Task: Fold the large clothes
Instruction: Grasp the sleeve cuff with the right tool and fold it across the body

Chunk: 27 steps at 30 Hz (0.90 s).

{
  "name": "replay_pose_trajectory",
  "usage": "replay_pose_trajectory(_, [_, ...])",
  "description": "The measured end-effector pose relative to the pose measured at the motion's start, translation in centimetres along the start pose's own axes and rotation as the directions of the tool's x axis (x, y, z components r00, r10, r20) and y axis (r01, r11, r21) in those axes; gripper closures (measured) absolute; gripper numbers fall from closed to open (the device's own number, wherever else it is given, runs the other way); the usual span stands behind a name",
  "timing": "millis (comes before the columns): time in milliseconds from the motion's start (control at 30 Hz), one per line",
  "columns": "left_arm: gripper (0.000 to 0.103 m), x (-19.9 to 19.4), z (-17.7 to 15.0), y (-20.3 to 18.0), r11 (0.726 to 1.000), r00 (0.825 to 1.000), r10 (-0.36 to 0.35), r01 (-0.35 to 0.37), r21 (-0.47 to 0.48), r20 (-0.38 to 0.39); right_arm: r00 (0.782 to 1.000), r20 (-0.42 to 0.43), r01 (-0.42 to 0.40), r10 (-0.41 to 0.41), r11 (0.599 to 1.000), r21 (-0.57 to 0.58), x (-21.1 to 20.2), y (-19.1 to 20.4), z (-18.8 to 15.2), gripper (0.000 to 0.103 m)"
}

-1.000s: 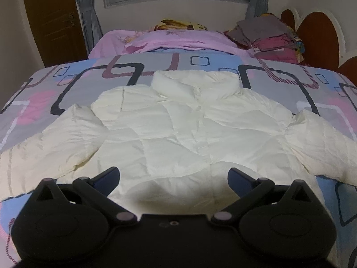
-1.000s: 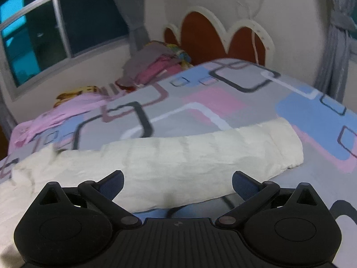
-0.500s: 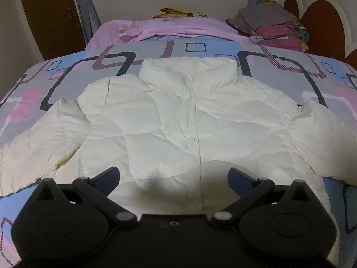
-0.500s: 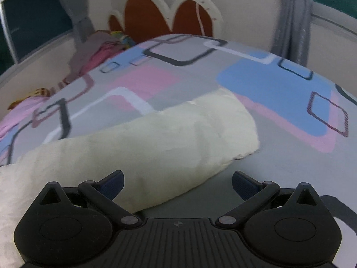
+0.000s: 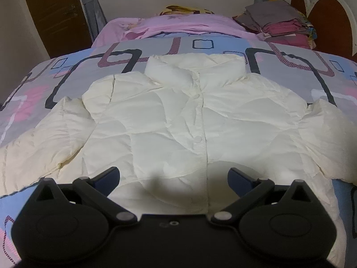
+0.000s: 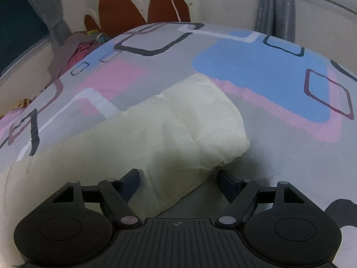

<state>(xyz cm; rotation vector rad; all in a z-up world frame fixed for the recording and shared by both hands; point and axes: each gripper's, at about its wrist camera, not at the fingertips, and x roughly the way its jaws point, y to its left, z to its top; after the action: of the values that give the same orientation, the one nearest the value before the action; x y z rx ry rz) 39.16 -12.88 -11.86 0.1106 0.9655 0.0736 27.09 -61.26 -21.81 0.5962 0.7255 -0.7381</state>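
A cream puffer jacket (image 5: 178,116) lies face up on the patterned bedspread (image 5: 279,67), buttoned, collar (image 5: 194,67) away from me and both sleeves spread out. My left gripper (image 5: 174,176) hovers open over the jacket's hem at the middle, with nothing between its fingers. In the right wrist view the jacket's right sleeve (image 6: 189,122) lies across the bedspread (image 6: 256,71), its cuff end pointing right. My right gripper (image 6: 178,175) is low over the sleeve near the cuff. Its jaws are closing, one on each side of the sleeve, which bulges between them; no firm pinch shows.
A pile of folded clothes (image 5: 279,22) and a pink blanket (image 5: 178,25) lie at the far side of the bed. A red and white headboard (image 6: 142,6) and grey curtains (image 6: 276,6) stand behind. A brown door (image 5: 55,13) is at the far left.
The right gripper swung right along the sleeve, dropped toward its cuff end, and its jaws narrowed around it. The left gripper edged forward and lower over the jacket, still open.
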Motion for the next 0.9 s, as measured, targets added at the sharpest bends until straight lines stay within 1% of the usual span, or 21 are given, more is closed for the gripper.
replay_pose_trajectory(33, [0.000, -0.1, 0.0, 0.0, 1.000, 1.000, 0.003, -0.003, 0.000, 0.003, 1.000, 0.000, 0.001, -0.001, 1.000, -0.007, 0.1, 0.1, 0.0, 0.027])
replay_pose_trajectory(100, [0.000, -0.1, 0.0, 0.2, 1.000, 1.000, 0.005, -0.005, 0.001, 0.005, 1.000, 0.013, 0.005, -0.005, 1.000, -0.017, 0.2, 0.3, 0.1, 0.037])
replay_pose_trajectory(133, [0.000, -0.1, 0.0, 0.3, 1.000, 1.000, 0.007, -0.007, -0.001, 0.006, 1.000, 0.019, 0.006, -0.005, 1.000, -0.018, 0.2, 0.3, 0.1, 0.046])
replay_pose_trajectory(200, [0.000, -0.2, 0.1, 0.5, 1.000, 1.000, 0.010, -0.010, -0.008, 0.007, 0.999, 0.032, 0.001, 0.000, 1.000, -0.010, 0.1, 0.3, 0.3, 0.052])
replay_pose_trajectory(267, [0.001, -0.3, 0.1, 0.9, 1.000, 1.000, 0.007, -0.007, -0.018, 0.009, 0.999, 0.046, -0.008, 0.009, 1.000, -0.012, -0.1, 0.2, 0.5, 0.073])
replay_pose_trajectory(300, [0.001, -0.3, 0.1, 1.0, 1.000, 1.000, 0.008, -0.007, -0.023, 0.010, 0.999, 0.049, -0.019, 0.019, 1.000, -0.011, -0.3, 0.2, 0.6, 0.078])
replay_pose_trajectory(333, [0.001, -0.4, 0.1, 1.2, 1.000, 1.000, 0.005, -0.005, -0.029, 0.012, 0.998, 0.055, -0.028, 0.029, 1.000, -0.011, -0.4, 0.3, 0.7, 0.085])
replay_pose_trajectory(367, [0.001, -0.4, 0.1, 1.5, 0.999, 1.000, -0.001, 0.001, -0.036, 0.014, 0.997, 0.065, -0.033, 0.034, 0.999, -0.017, -0.6, 0.6, 0.8, 0.088])
replay_pose_trajectory(433, [0.001, -0.5, 0.1, 2.0, 0.999, 1.000, -0.009, 0.009, -0.049, 0.018, 0.995, 0.094, -0.043, 0.046, 0.998, -0.034, -1.5, 1.2, 1.0, 0.091])
replay_pose_trajectory(500, [0.001, -0.5, 0.0, 2.7, 0.998, 1.000, -0.020, 0.021, -0.067, 0.020, 0.989, 0.131, -0.060, 0.067, 0.997, -0.054, -2.7, 2.2, 1.3, 0.091])
replay_pose_trajectory(633, [0.001, -0.7, -0.2, 4.5, 0.991, 0.998, -0.052, 0.056, -0.119, 0.032, 0.969, 0.196, -0.127, 0.152, 0.983, -0.133, -5.7, 5.9, 1.5, 0.091])
replay_pose_trajectory(767, [0.001, -0.7, -0.6, 6.6, 0.985, 0.997, -0.068, 0.074, -0.153, 0.043, 0.933, 0.229, -0.223, 0.276, 0.947, -0.232, -9.2, 11.2, 0.7, 0.091])
replay_pose_trajectory(900, [0.001, -0.6, -0.9, 9.1, 0.979, 0.994, -0.084, 0.094, -0.182, 0.063, 0.887, 0.209, -0.330, 0.412, 0.882, -0.337, -12.5, 17.5, -1.7, 0.091])
